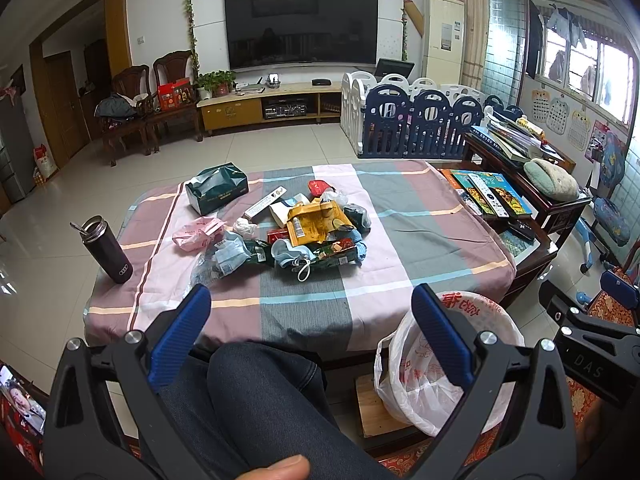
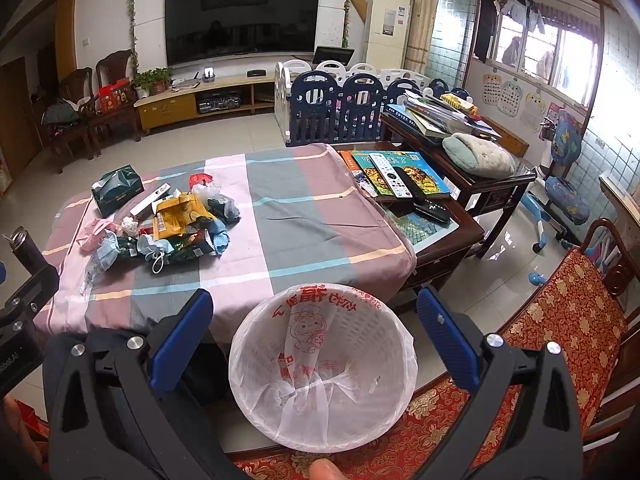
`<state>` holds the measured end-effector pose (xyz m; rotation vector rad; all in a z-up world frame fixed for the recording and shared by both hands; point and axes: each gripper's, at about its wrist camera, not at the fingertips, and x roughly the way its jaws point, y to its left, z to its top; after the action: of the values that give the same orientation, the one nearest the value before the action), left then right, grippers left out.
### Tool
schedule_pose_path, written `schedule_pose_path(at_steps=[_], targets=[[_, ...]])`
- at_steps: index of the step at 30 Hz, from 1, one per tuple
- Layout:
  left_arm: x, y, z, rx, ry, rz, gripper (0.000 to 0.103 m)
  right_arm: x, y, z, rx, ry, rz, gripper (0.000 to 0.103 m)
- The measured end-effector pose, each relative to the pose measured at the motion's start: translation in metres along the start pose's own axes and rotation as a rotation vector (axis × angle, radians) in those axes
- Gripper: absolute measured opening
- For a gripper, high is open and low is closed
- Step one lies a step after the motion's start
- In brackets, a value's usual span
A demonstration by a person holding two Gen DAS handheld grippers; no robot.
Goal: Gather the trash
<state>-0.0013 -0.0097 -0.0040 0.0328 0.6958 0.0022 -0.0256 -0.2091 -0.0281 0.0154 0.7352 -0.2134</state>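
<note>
Your left gripper (image 1: 308, 308) hangs wide apart over your knee, nothing between its blue fingers. Your right gripper (image 2: 316, 312) gapes just as wide above the white-lined trash basket (image 2: 256, 360). The trash pile (image 1: 296, 232) sits heaped on the checked tablecloth (image 1: 400, 240), beside a green tissue pack (image 1: 216, 192), well apart from both.

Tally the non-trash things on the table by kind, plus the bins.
Tissue box: 1
Flask: 1
Remote controls: 2 clearly visible, white and black, on the picture books
Bin with a white liner, on the floor: 1
Total: 5
Trash pile is too tangled to count.
</note>
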Motion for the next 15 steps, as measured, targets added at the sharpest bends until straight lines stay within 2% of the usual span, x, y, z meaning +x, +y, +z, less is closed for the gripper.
schedule_pose_path(at_steps=[15], targets=[[0.0001, 0.0000, 0.0000, -0.002, 0.001, 0.000, 0.100, 0.0004, 0.0010, -0.0001, -0.001, 0.002, -0.001, 0.100]])
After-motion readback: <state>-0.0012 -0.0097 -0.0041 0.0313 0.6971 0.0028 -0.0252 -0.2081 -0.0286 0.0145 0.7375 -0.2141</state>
